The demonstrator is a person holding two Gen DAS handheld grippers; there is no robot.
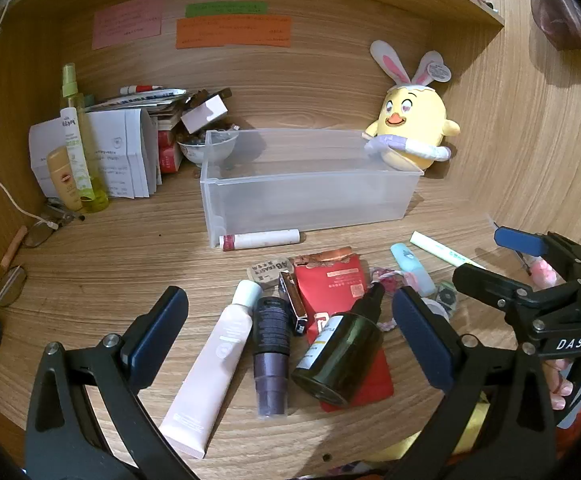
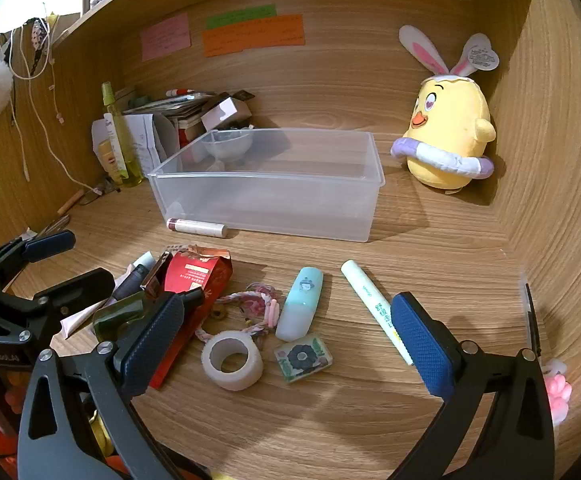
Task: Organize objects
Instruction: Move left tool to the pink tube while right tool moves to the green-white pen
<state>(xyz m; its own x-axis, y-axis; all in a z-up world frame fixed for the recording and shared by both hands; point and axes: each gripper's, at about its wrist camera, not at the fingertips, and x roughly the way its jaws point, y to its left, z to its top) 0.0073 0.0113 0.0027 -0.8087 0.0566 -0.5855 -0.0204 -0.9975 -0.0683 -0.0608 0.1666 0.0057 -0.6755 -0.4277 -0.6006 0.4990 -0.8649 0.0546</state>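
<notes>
Nothing is sorted yet, by the look of it: the clear bin [image 2: 266, 184] at the far middle of the counter [image 2: 330, 420] stands empty, and everything you would put in it lies loose on the near side. A lip tube [image 2: 196, 227] lies just in front of the bin's near wall, touching or almost touching it. Nearer you, on the left, sits a tight cluster: a pink tube [image 1: 214, 364], a purple bottle [image 1: 271, 356], a dark bottle [image 1: 340, 354] resting on a red pouch [image 1: 330, 292], and a small brown box [image 1: 293, 304] wedged between the purple bottle and the pouch. To the right lie a braided cord [image 2: 250, 308], a roll of tape [image 2: 232, 359], a mint tube [image 2: 300, 304], a flower tile [image 2: 303, 357] and a white pen [image 2: 374, 304]. Your left hand-held gripper [image 1: 288, 334] has its jaws spread wide and holds nothing; it hangs over the left cluster, with the pink tube, purple bottle and dark bottle all lying between its pads. Your right hand-held gripper [image 2: 288, 338] is likewise wide open and empty; the tape, tile and mint tube lie between its pads, and the pen runs just beside the right pad. So the whole job is left: each loose item has yet to travel far-side into the bin.
</notes>
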